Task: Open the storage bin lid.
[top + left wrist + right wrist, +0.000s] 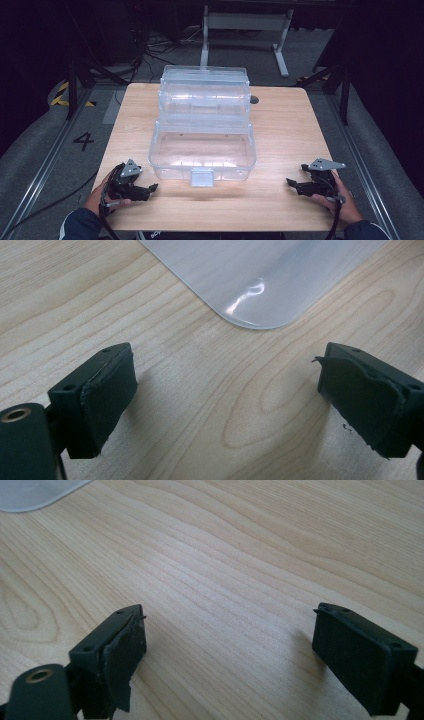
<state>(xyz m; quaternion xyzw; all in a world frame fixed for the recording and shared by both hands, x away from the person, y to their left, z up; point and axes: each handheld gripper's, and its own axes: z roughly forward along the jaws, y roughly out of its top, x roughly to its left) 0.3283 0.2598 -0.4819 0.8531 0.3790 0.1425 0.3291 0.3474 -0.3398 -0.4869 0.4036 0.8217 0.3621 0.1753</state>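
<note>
Clear plastic tiered storage box [202,150] open on the pale wooden bench [290,130]; left hand-held gripper [150,189] and right hand-held gripper [292,184] both spread, empty, apart from it: apparently nothing begun.

Lab or recording studio, not home. Lone wooden table [290,125] stands on grey carpet [35,150], black curtains around. Metal rails [47,165] run along floor both sides; number 4 [83,141] marked on left. Loose cables [150,50] and white desk frame [245,22] at far end; yellow-black hazard tape [62,95] far left.
</note>
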